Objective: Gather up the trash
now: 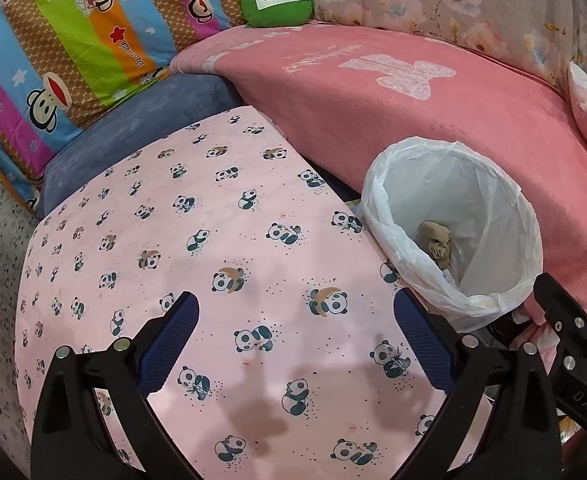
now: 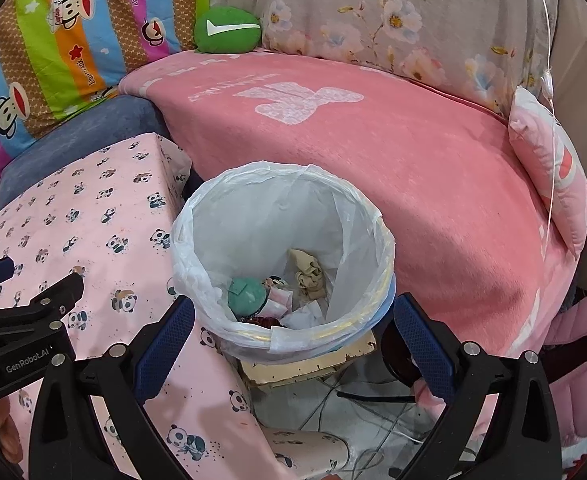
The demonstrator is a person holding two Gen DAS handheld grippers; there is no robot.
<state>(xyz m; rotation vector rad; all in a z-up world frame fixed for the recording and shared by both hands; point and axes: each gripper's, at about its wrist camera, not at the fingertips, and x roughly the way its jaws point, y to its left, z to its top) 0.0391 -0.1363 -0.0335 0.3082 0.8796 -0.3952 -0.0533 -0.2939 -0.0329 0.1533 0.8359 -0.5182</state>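
Note:
A bin lined with a white plastic bag stands beside the table with the pink panda cloth. It holds several pieces of trash: crumpled beige paper, a teal round piece and white scraps. My right gripper is open and empty, just above the bin's near rim. My left gripper is open and empty above the panda cloth, with the bin to its right. The right gripper's body shows at that view's right edge.
A bed with a pink blanket lies behind the bin. A striped monkey-print quilt, a green cushion, a floral pillow and a blue cushion sit at the back. Cables lie on the floor below the bin.

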